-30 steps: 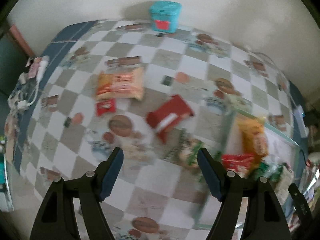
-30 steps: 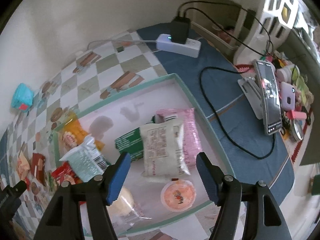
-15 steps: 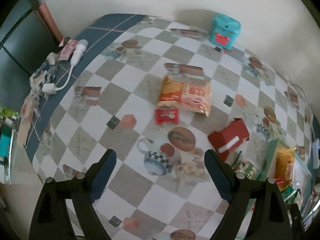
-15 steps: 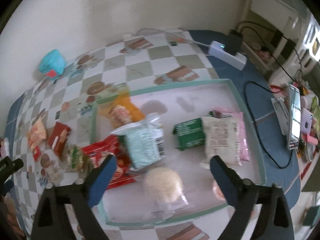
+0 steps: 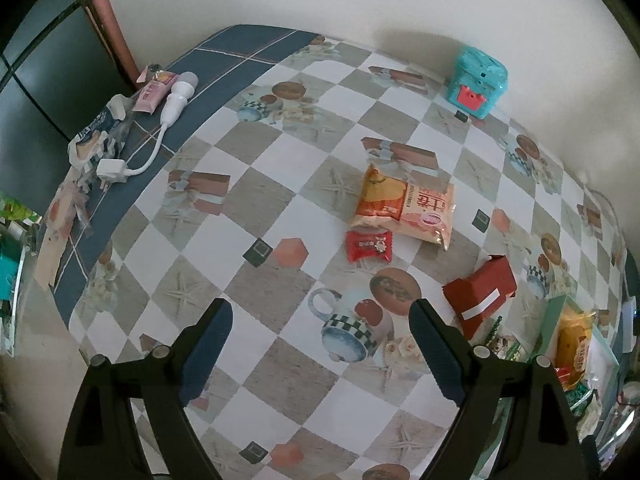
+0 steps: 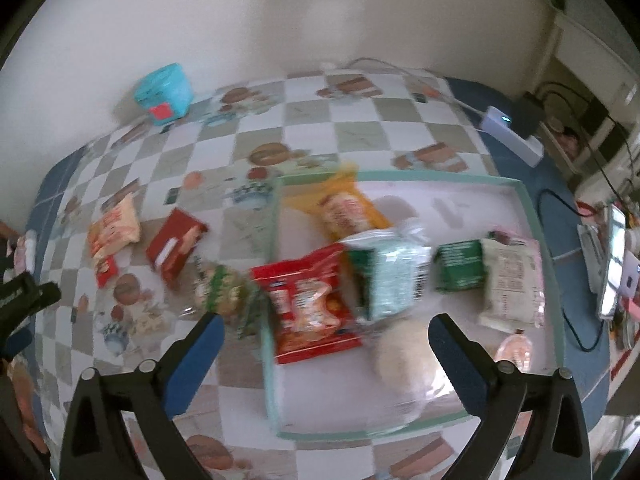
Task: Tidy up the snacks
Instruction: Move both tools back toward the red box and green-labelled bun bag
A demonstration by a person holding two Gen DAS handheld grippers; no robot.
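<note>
While both sets of jaws have just been opening, the left gripper (image 5: 320, 344) and right gripper (image 6: 326, 358) gape wide, holding nothing. Beside the tray (image 6: 538, 248) of snacks, a red box (image 5: 482, 294), orange packet (image 5: 404, 206) and small red sachet (image 5: 368, 246) lie on the tabletop (image 5: 248, 184).

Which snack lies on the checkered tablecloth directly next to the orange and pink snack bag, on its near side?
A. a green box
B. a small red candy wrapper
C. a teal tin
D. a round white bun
B: the small red candy wrapper lies just below the orange and pink snack bag on the checkered tablecloth in the left wrist view.
</note>
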